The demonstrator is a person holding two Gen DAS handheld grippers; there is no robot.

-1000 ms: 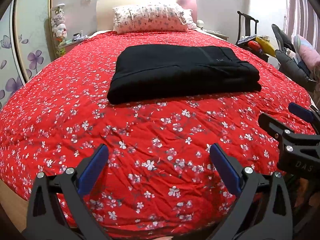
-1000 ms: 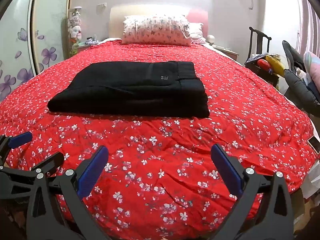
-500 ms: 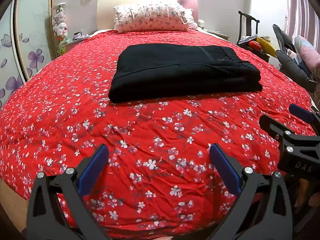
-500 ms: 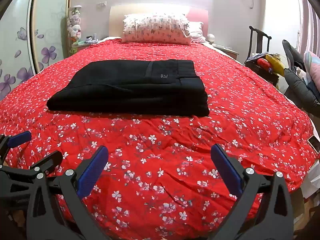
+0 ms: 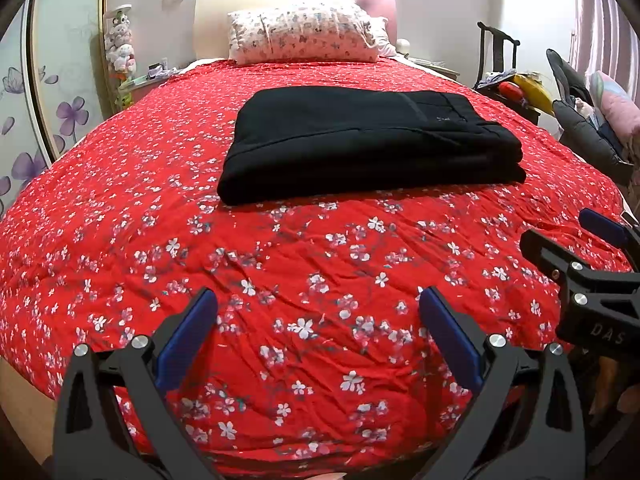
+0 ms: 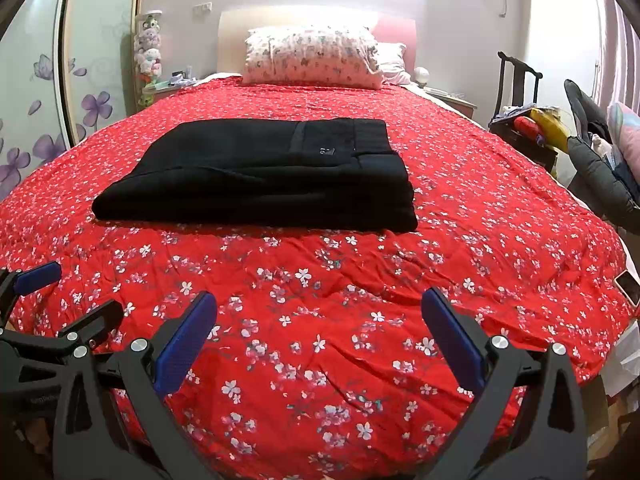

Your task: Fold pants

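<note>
Black pants lie folded into a neat rectangular stack on the red flowered bedspread; the right wrist view shows the same pants left of centre. My left gripper hovers open over the foot of the bed, well short of the pants, holding nothing. My right gripper is open too, empty, beside it. Each gripper shows at the edge of the other's view: the right gripper and the left gripper.
A flowered pillow rests against the headboard. Soft toys stand on a stand at back left. At right are a dark chair with clutter, a padded jacket and a phone on the bed's edge.
Both cameras have drifted slightly, so the pants sit a little lower in view. Both grippers stay open and the pants have not moved.
</note>
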